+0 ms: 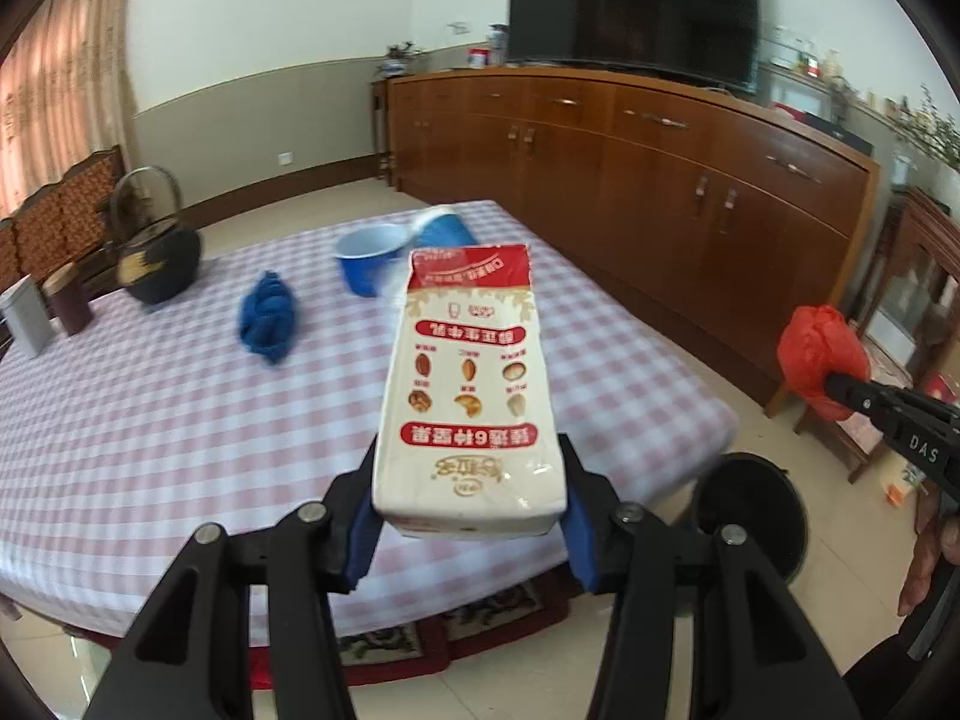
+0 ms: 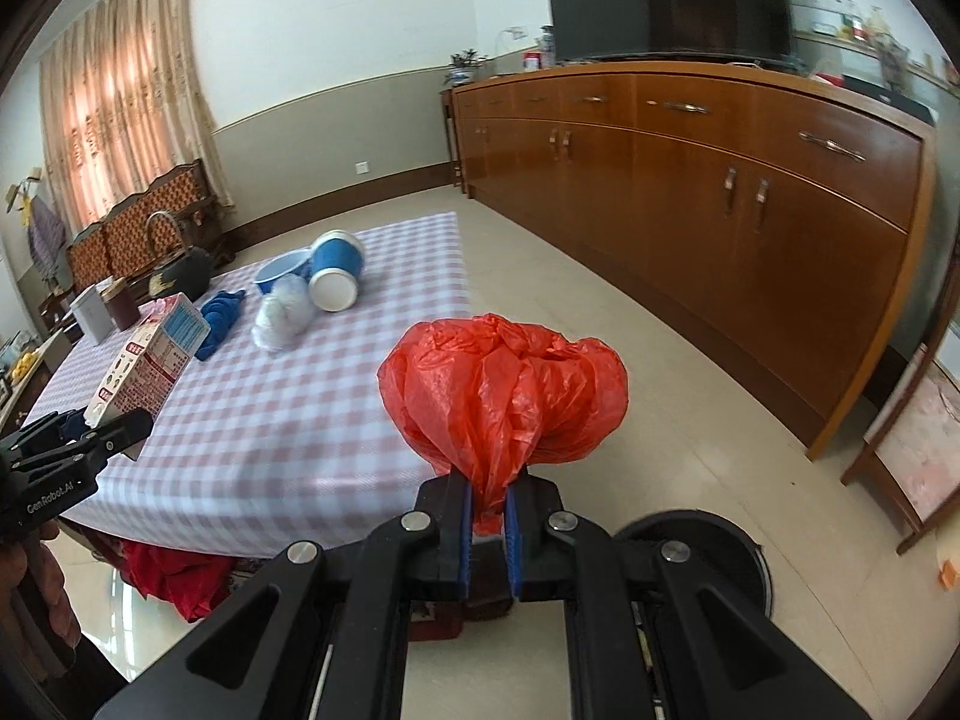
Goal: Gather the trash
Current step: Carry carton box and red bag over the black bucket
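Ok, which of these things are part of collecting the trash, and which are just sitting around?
Job: milk carton in left gripper; red bag in right gripper; black bin.
Sitting around: teapot, blue cloth, television.

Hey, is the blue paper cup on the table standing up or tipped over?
Tipped over. The blue paper cup lies on its side on the checkered table, its white end facing the right wrist camera.
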